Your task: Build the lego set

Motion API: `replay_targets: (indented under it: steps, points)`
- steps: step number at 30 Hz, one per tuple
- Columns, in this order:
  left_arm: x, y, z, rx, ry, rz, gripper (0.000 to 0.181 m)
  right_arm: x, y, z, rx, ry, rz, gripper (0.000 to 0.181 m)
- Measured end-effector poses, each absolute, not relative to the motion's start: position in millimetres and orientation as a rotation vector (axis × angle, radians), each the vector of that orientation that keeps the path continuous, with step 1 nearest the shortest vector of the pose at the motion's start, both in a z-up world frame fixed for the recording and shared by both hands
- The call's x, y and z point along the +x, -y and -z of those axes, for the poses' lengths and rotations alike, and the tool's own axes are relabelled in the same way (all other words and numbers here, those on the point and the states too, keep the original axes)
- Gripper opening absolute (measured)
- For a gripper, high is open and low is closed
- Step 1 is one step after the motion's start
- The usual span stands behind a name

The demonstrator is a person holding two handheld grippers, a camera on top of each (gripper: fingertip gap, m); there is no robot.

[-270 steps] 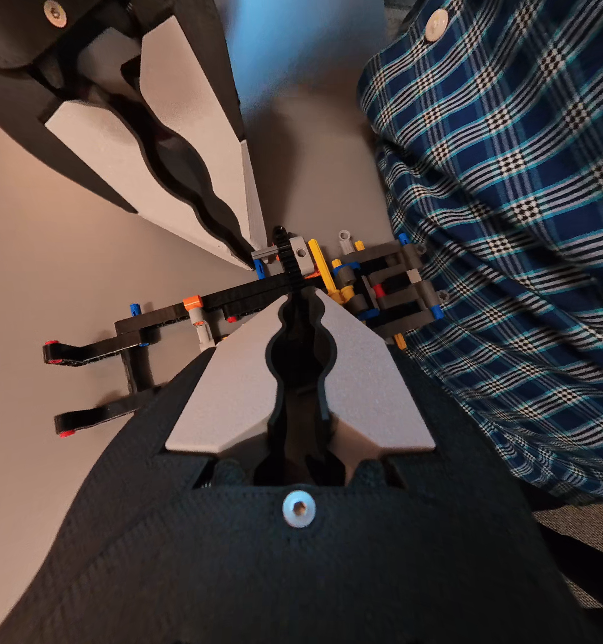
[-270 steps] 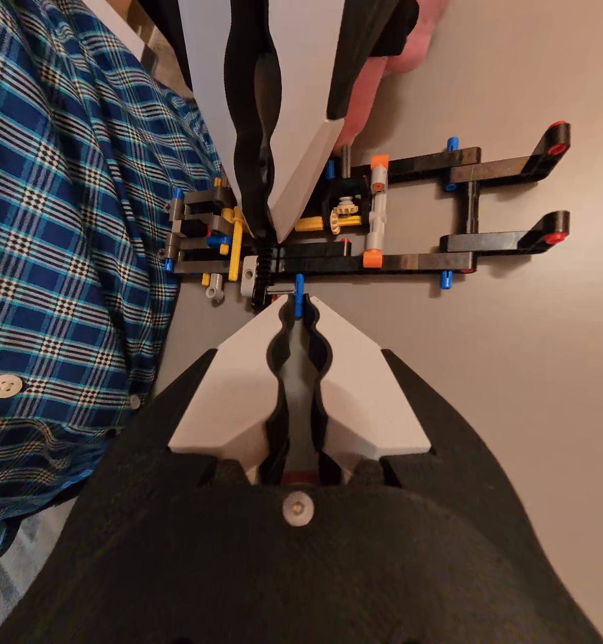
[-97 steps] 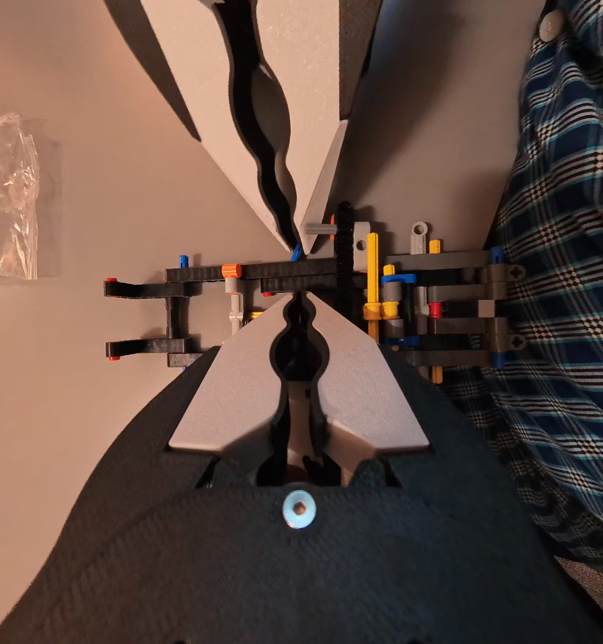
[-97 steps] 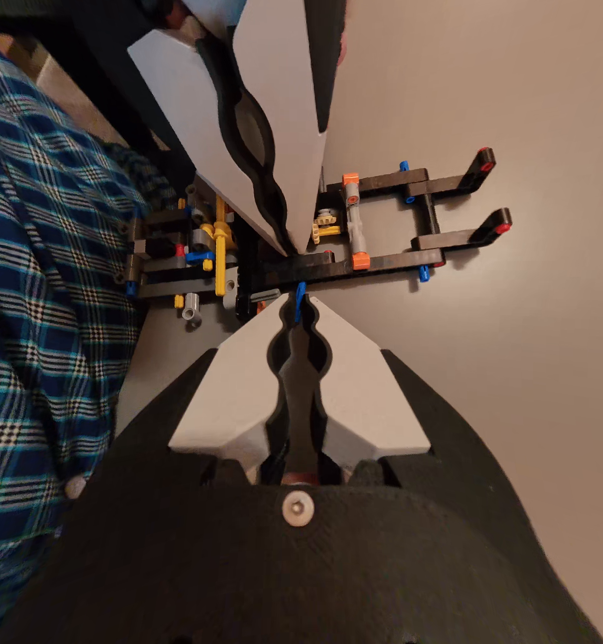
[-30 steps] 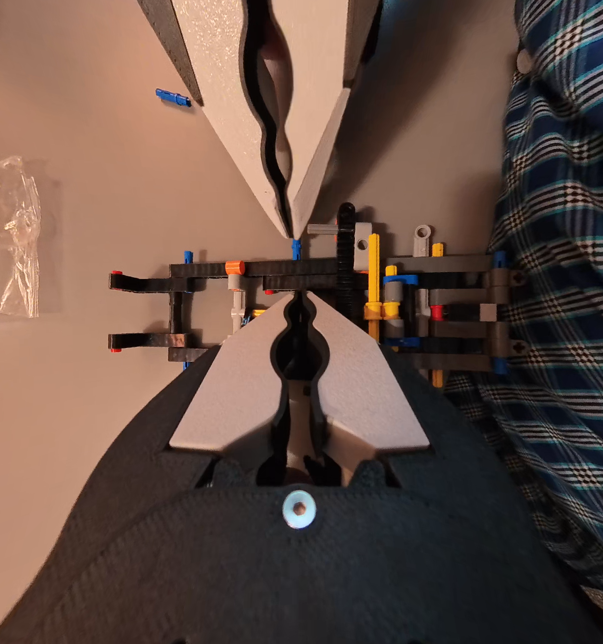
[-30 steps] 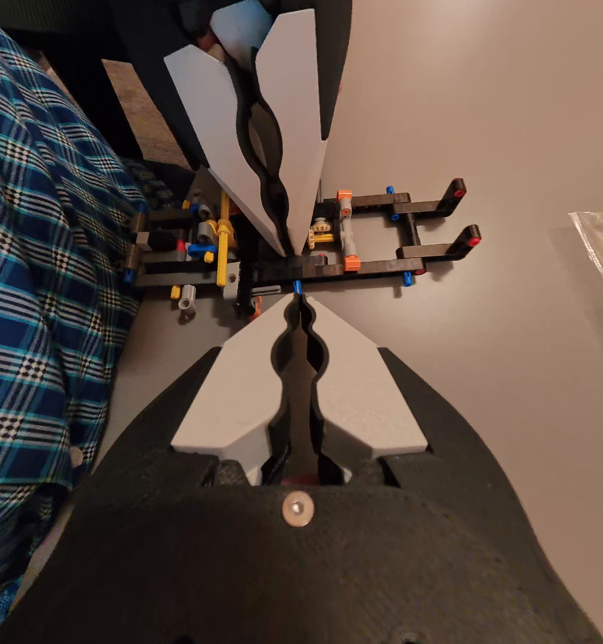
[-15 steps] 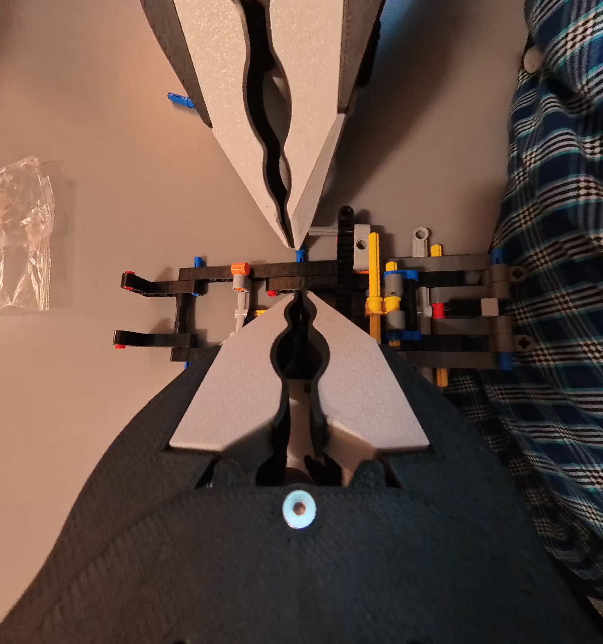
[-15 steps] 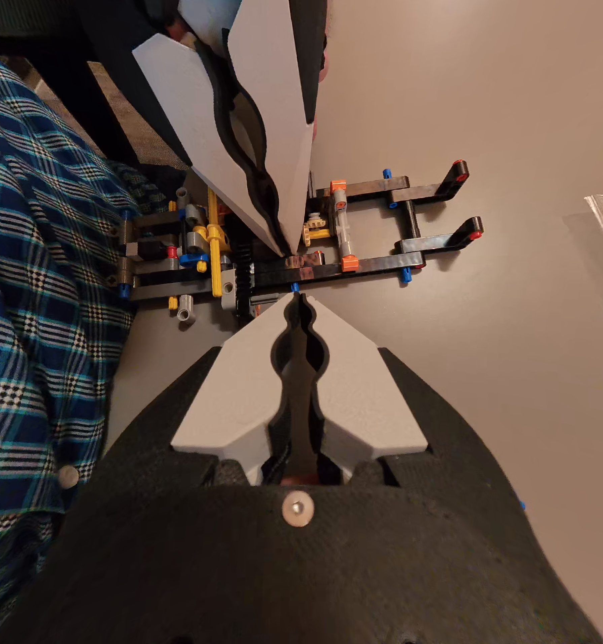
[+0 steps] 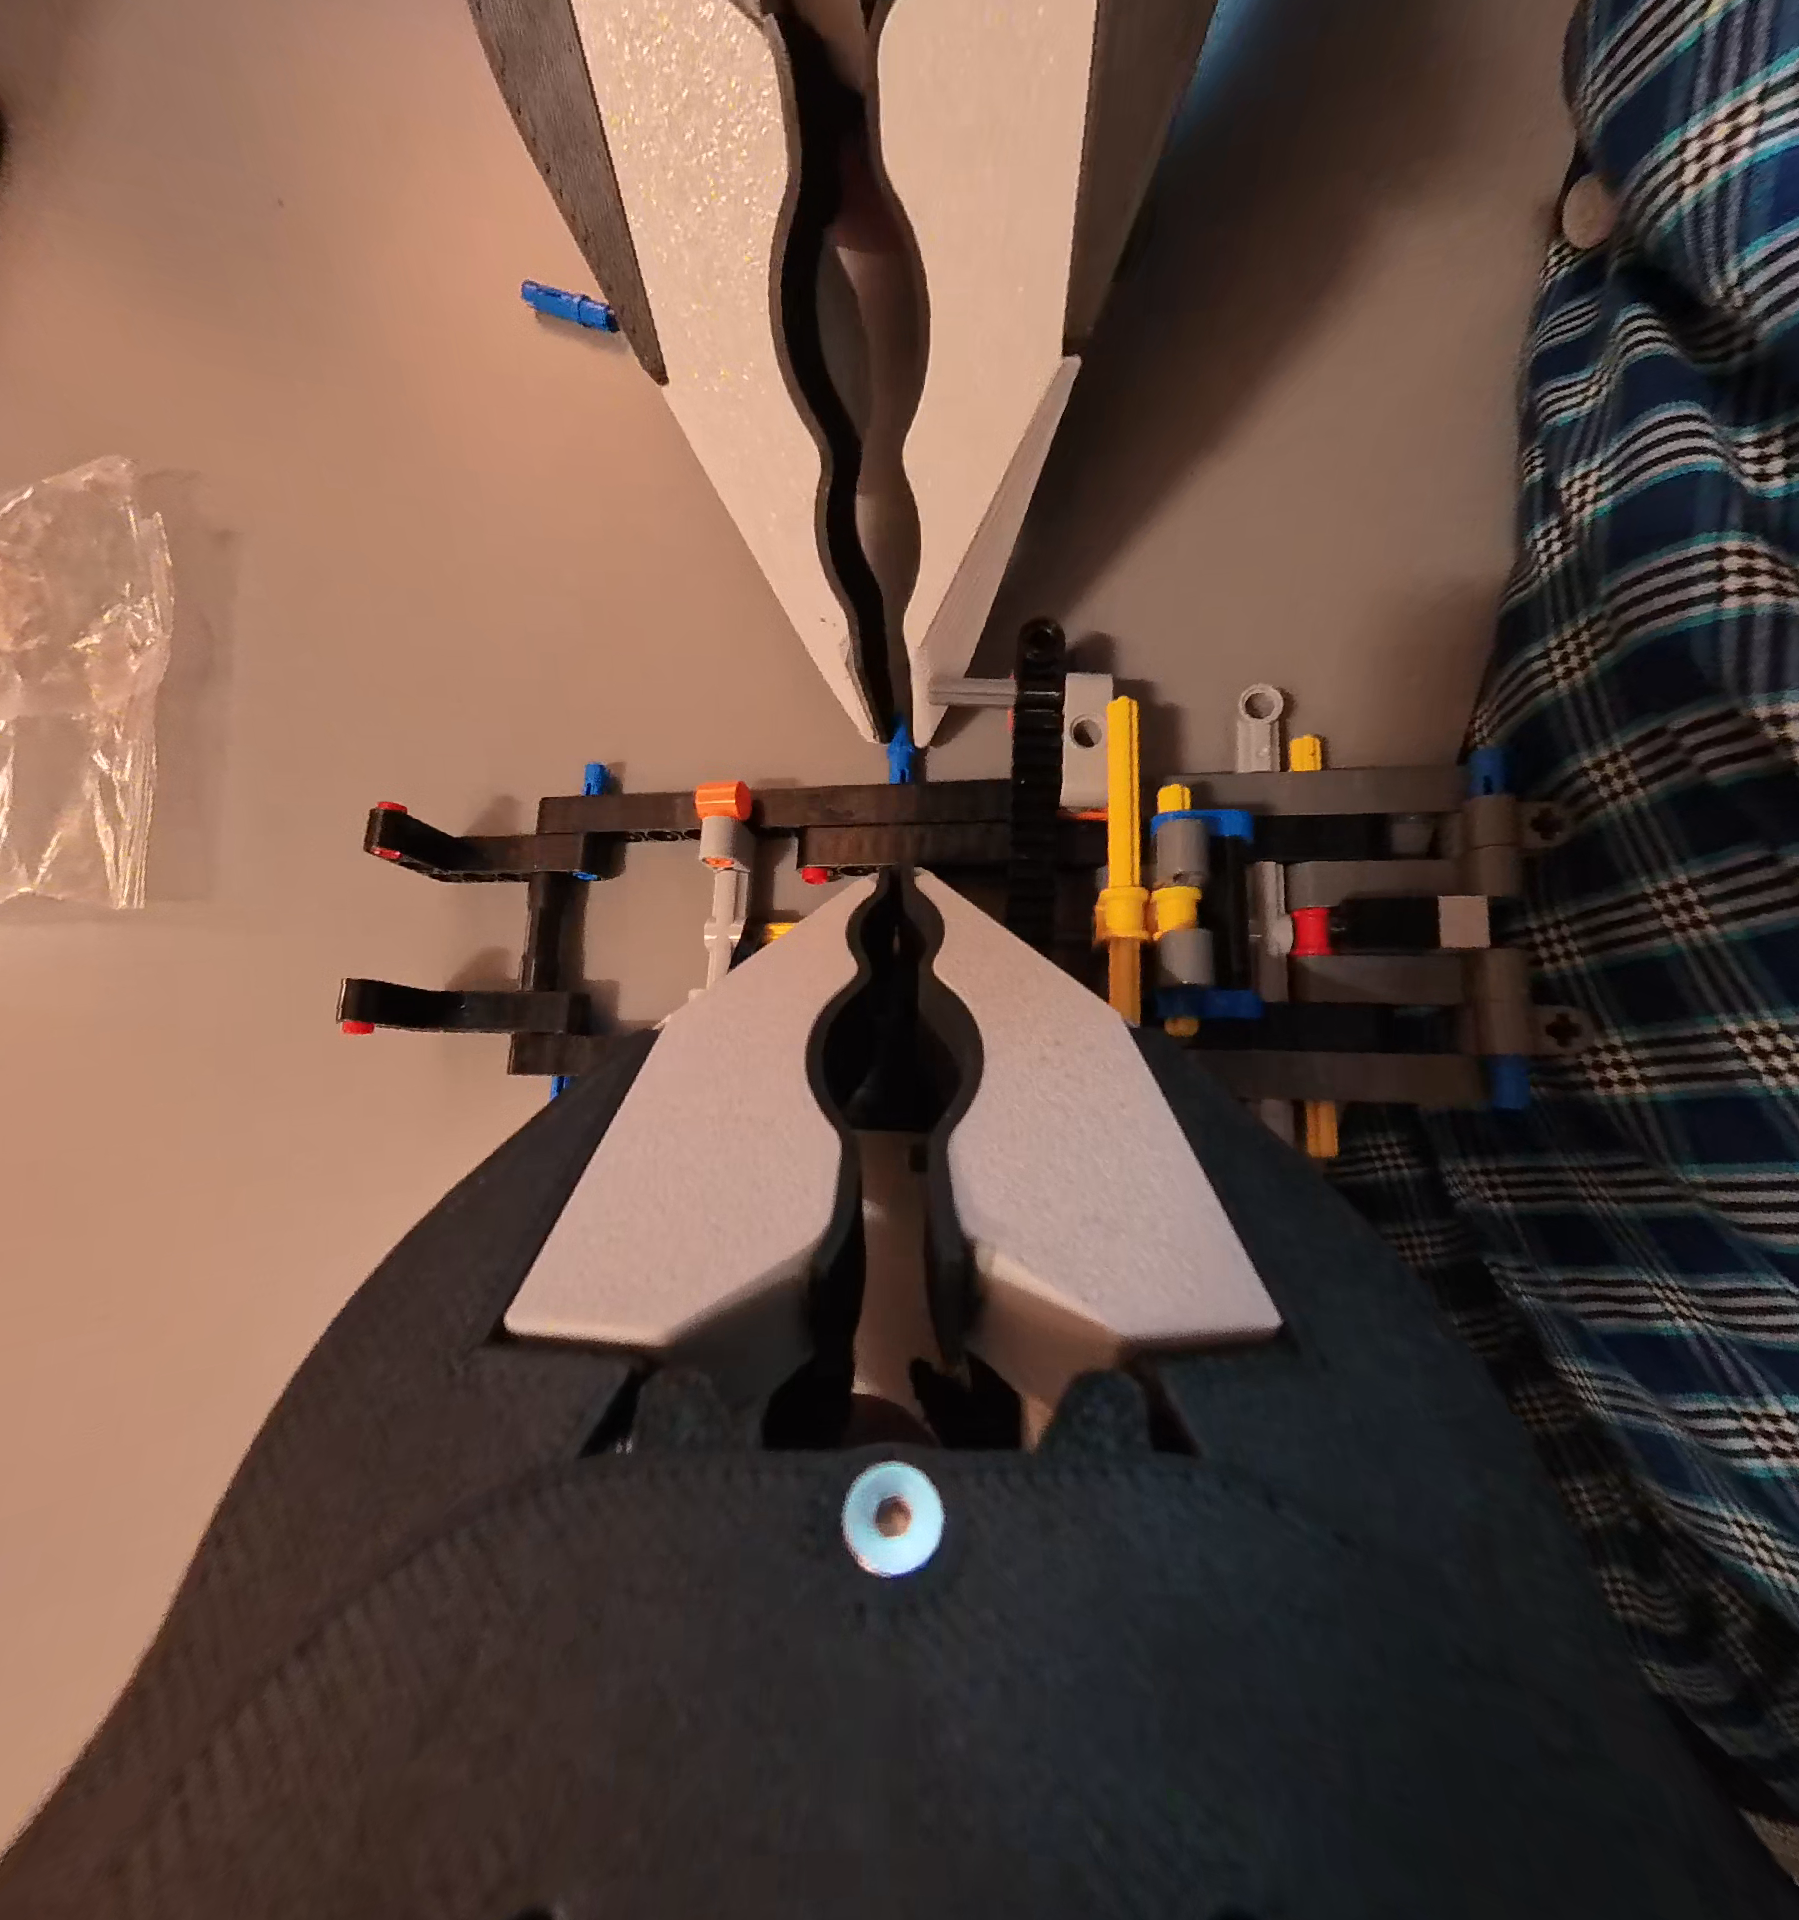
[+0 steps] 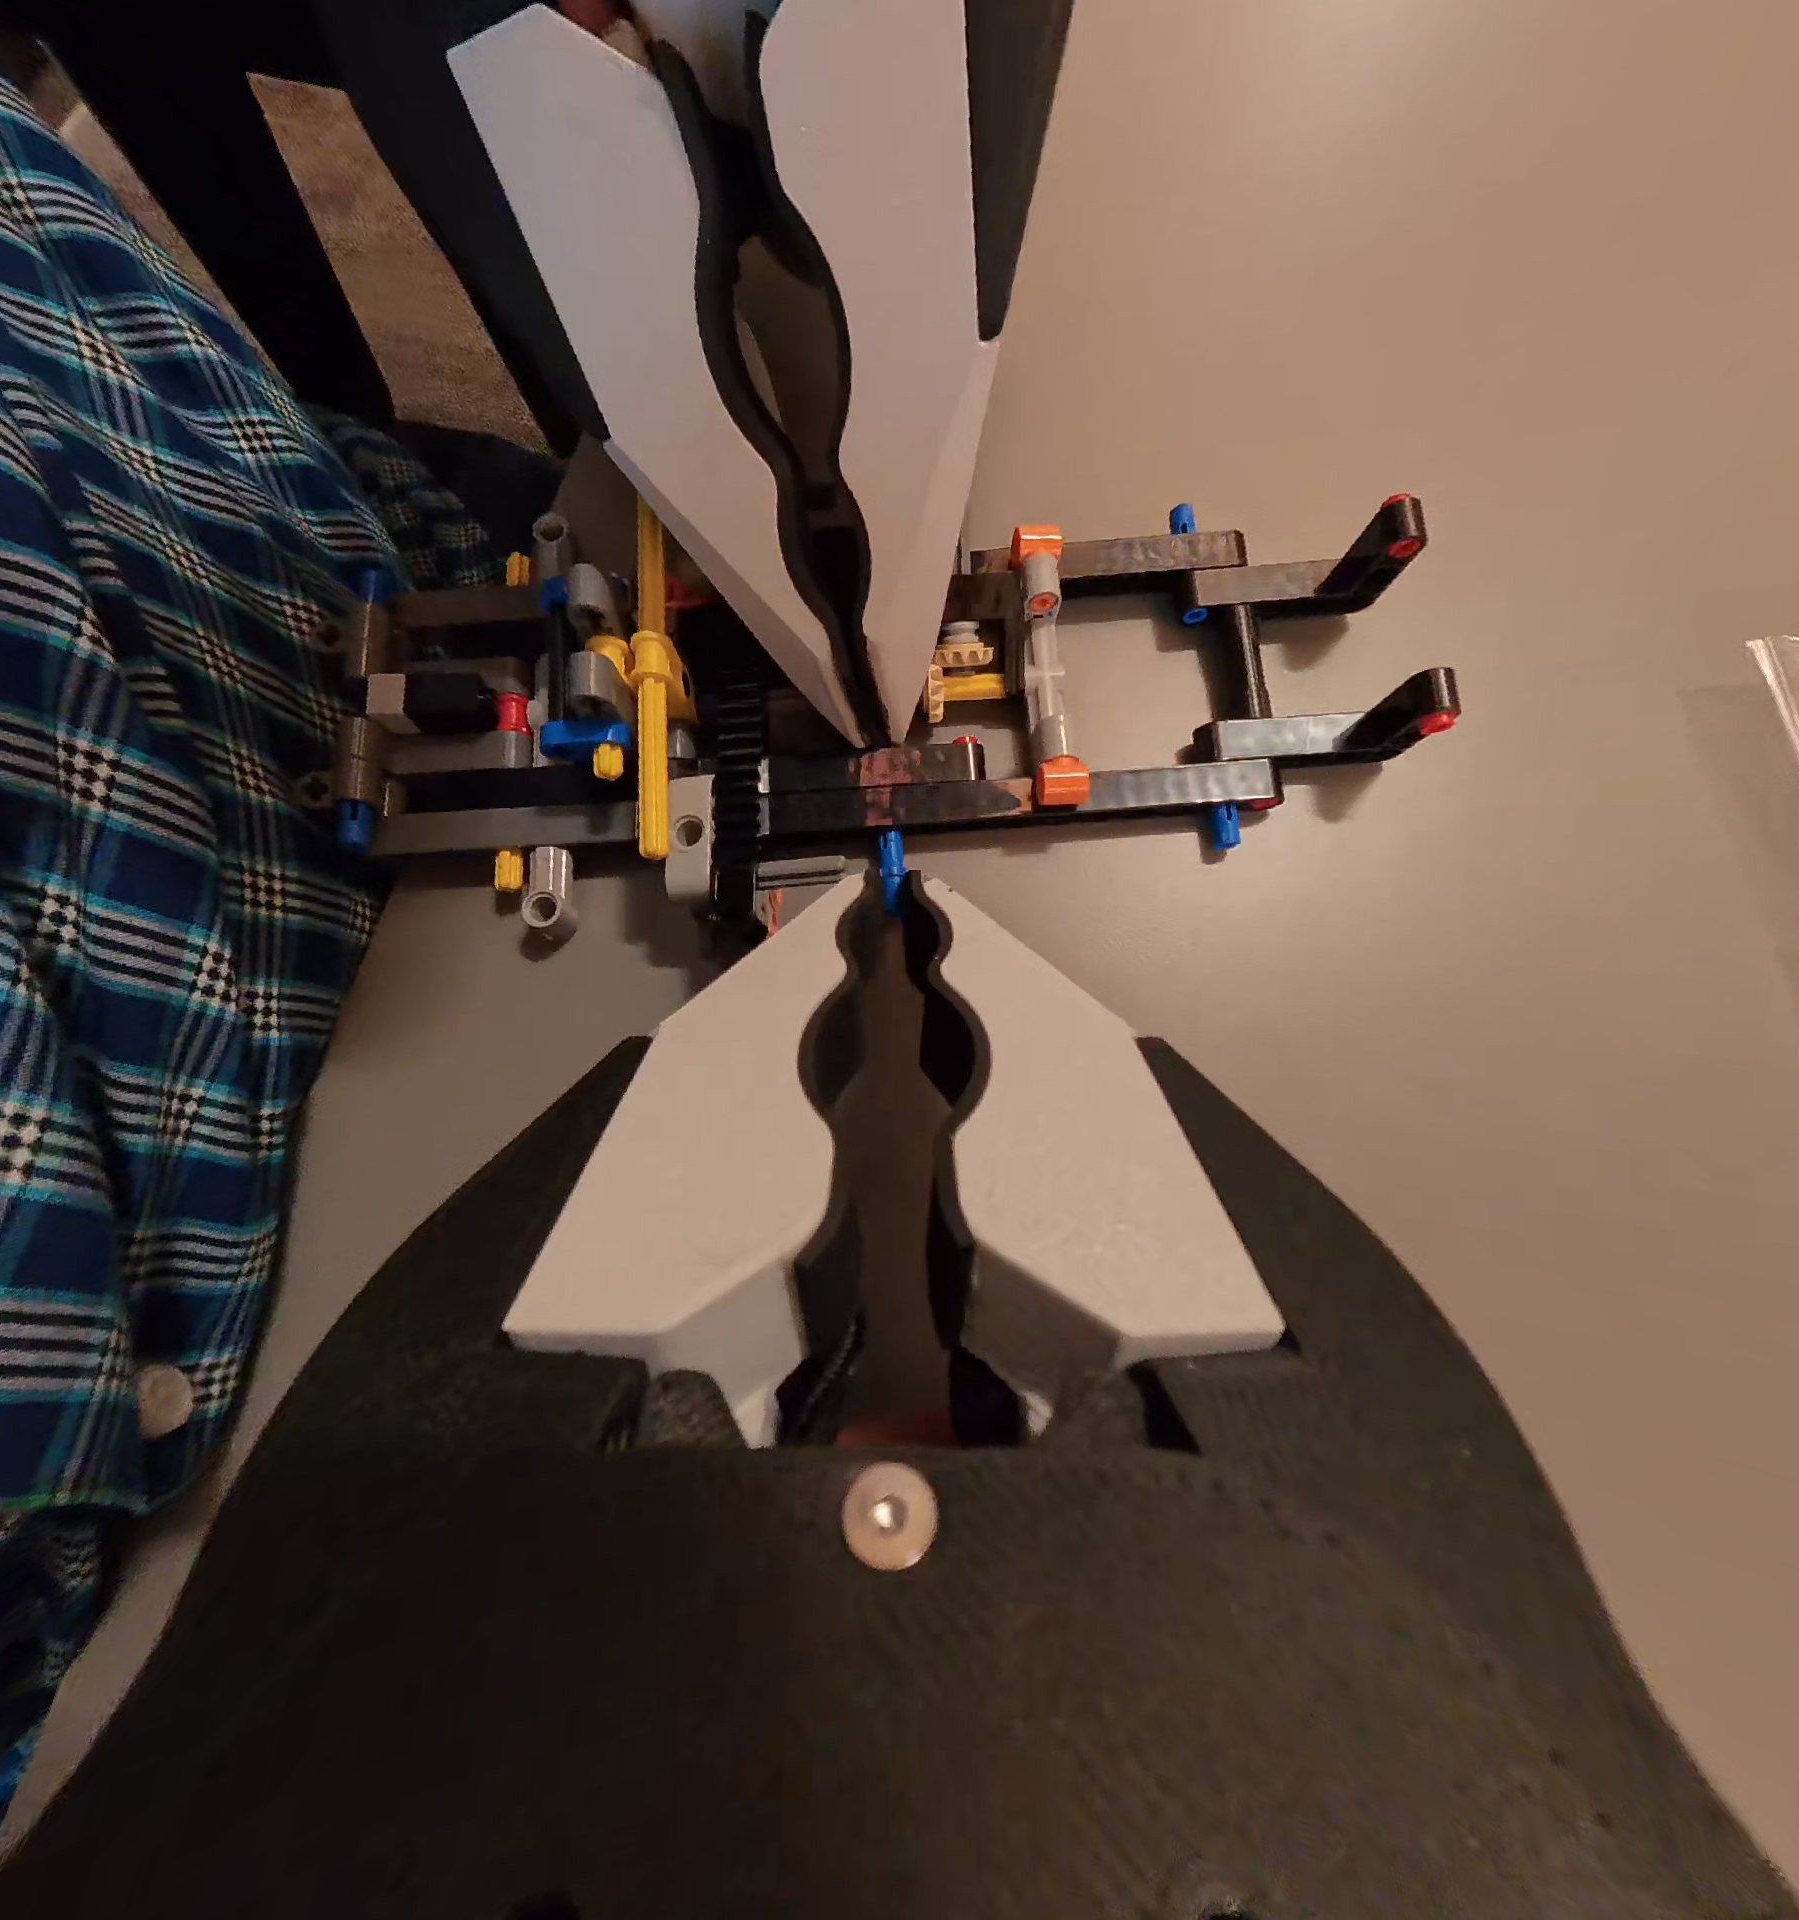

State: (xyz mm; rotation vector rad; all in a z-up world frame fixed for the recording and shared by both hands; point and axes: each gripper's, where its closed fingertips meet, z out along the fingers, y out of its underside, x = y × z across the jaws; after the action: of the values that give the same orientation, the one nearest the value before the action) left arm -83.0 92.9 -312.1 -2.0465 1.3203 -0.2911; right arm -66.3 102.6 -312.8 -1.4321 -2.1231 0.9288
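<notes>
My right hand-held gripper [image 10: 893, 894] pinched closed on blue pin [image 10: 890, 862], pin at lego frame [image 10: 978, 795] near beam. My left hand-held gripper [image 9: 900, 883] clamped on frame's black beam. Frame flat on tabletop [image 10: 1446, 1091]; crumpled clear bag [image 9: 48, 686] left, contents unclear.

Wrist cameras faced each other closely from opposite sides of the lego frame [image 9: 874, 821] [image 10: 978, 790], each seeing the other's jaws at 12 o'clock.

left gripper [image 9: 900, 883] closed, right gripper [image 10: 890, 883] pinching
</notes>
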Motion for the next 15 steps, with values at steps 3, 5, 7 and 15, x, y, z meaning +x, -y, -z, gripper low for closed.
replay_targets:
  steps: [3,5,7,15]
  points:
    - [-82.9,-93.2,312.6,-2.048,-1.315,0.301,0.0,-66.8,-103.1,313.4,-1.471,2.127,-0.934,0.001]
    - [-83.0,-93.3,312.9,-2.05,-1.303,0.314,0.0,-67.1,-103.1,313.9,-1.489,2.137,-0.938,0.001]
    - [-83.1,-93.3,313.3,-2.051,-1.298,0.32,0.0,-67.9,-103.0,314.3,-1.494,2.149,-0.935,0.001]
    - [-82.8,-93.9,314.3,-2.043,-1.28,0.326,0.0,-71.5,-102.9,315.2,-1.515,2.11,-0.994,0.001]
